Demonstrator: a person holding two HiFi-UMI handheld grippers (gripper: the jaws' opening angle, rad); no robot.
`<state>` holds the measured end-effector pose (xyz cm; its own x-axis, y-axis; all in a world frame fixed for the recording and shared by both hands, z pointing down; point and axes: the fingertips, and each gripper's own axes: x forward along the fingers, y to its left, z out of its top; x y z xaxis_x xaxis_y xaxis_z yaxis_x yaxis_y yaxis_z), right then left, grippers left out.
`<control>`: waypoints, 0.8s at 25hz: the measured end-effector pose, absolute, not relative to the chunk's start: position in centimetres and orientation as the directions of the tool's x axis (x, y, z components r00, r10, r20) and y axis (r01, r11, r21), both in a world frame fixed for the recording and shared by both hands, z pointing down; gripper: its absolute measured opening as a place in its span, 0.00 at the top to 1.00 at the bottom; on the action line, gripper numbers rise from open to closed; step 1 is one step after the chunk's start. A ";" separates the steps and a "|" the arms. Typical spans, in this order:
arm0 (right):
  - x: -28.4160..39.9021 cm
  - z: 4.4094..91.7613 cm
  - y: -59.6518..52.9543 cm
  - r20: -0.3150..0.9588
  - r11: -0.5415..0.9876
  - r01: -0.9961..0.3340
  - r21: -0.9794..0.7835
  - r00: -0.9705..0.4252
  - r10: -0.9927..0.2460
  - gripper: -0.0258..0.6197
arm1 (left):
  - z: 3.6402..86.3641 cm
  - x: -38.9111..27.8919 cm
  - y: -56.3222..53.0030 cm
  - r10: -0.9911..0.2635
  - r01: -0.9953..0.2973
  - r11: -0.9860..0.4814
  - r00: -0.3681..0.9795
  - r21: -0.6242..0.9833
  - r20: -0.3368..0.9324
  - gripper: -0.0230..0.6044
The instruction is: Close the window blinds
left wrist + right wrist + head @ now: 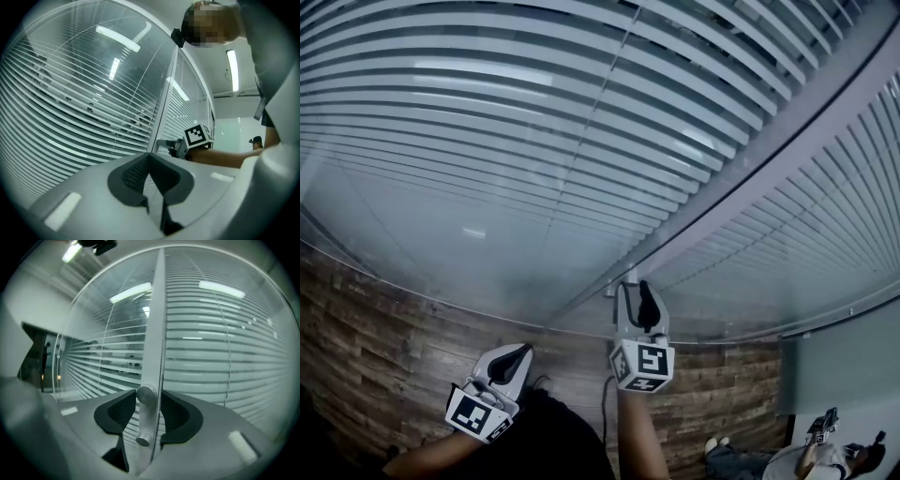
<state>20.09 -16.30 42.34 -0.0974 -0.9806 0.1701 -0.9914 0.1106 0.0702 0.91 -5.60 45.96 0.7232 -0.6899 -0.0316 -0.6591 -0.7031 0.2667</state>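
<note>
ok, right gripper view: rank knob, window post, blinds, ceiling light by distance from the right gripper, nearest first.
1. knob, between the open jaws
2. window post, right behind the knob
3. blinds, beyond the post, right side
4. ceiling light, far upper left

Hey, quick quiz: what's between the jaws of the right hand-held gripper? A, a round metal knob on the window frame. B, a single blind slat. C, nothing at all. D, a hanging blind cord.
A: the right gripper view shows a round metal knob on the upright window frame standing between the open jaws of the right hand-held gripper.
</note>
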 end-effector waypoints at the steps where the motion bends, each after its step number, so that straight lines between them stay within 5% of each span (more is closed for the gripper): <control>1: 20.2 42.5 -16.4 0.163 0.108 -0.994 -0.002 -0.107 -0.981 0.70 | 46.1 0.8 -5.6 -0.691 -0.661 -0.701 0.722 0.268 -0.028 0.97; 7: 20.2 42.4 -16.7 0.147 0.098 -0.993 -0.066 -0.107 -0.983 0.73 | 46.3 0.3 -5.7 -0.702 -0.671 -0.689 0.712 0.273 -0.020 0.97; 20: 19.6 42.7 -16.8 0.231 0.148 -0.956 0.255 -0.088 -0.969 0.74 | 45.9 0.4 -6.0 -0.691 -0.662 -0.702 0.722 0.261 -0.028 0.97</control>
